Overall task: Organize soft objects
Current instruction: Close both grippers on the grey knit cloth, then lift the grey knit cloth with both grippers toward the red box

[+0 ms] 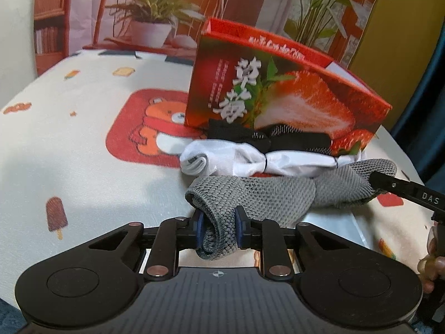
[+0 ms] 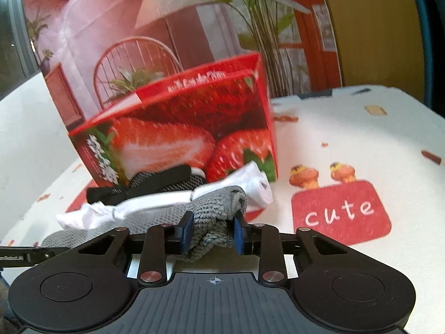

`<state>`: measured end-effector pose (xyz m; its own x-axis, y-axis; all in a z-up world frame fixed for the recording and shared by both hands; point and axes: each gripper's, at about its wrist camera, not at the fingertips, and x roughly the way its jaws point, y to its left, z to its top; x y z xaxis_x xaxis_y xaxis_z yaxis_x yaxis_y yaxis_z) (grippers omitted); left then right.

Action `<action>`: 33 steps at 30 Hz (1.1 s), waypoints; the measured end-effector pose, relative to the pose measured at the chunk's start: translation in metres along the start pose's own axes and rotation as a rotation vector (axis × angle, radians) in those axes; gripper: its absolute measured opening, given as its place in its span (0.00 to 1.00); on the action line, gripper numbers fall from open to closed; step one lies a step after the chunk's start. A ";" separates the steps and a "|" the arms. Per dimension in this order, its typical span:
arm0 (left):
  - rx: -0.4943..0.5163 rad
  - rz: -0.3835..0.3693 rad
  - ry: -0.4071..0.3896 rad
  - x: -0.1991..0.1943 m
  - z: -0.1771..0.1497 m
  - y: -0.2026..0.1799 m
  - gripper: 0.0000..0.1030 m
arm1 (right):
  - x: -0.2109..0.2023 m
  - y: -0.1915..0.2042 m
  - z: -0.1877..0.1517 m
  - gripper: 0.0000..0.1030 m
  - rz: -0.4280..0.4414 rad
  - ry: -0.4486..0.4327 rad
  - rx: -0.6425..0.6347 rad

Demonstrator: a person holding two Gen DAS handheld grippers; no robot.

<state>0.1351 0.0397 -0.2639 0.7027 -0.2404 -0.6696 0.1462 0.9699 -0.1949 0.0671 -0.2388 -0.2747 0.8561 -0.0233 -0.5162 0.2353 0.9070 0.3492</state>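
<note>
A grey knitted sock [image 1: 264, 194] lies stretched across the tablecloth in front of a red strawberry box [image 1: 278, 89]. My left gripper [image 1: 219, 229] is shut on its left end, which is bunched between the blue pads. My right gripper [image 2: 212, 233] is shut on the other end of the grey sock [image 2: 214, 206]. A finger [image 1: 395, 186] of the right gripper shows at the sock's right end in the left wrist view. Behind the grey sock lie a white sock [image 1: 236, 161] and a black sock [image 1: 250, 136], close against the box.
The strawberry box [image 2: 180, 128] stands open-topped on a cream cartoon tablecloth [image 1: 83, 144]. A printed backdrop with a chair and plants [image 1: 155, 8] hangs behind the table. A red "cute" patch [image 2: 339, 211] marks the cloth to the right. A person's hand [image 1: 431, 261] shows at the right edge.
</note>
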 end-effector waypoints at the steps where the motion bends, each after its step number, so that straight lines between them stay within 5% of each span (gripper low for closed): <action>1: 0.003 0.002 -0.012 -0.002 0.001 -0.001 0.21 | -0.003 0.002 0.002 0.24 0.006 -0.011 -0.008; 13: 0.089 -0.032 -0.215 -0.055 0.032 -0.017 0.20 | -0.036 0.021 0.037 0.20 0.057 -0.151 -0.072; 20: 0.124 -0.047 -0.304 -0.073 0.077 -0.028 0.19 | -0.045 0.030 0.072 0.20 0.082 -0.228 -0.119; 28: 0.190 -0.046 -0.324 -0.058 0.133 -0.048 0.19 | -0.029 0.032 0.130 0.18 0.081 -0.254 -0.114; 33: 0.197 -0.032 -0.270 -0.026 0.163 -0.055 0.19 | -0.008 0.035 0.158 0.18 0.051 -0.241 -0.168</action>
<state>0.2224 -0.0011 -0.1190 0.8507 -0.2774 -0.4465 0.2843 0.9573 -0.0532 0.1409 -0.2734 -0.1347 0.9541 -0.0570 -0.2939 0.1272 0.9659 0.2256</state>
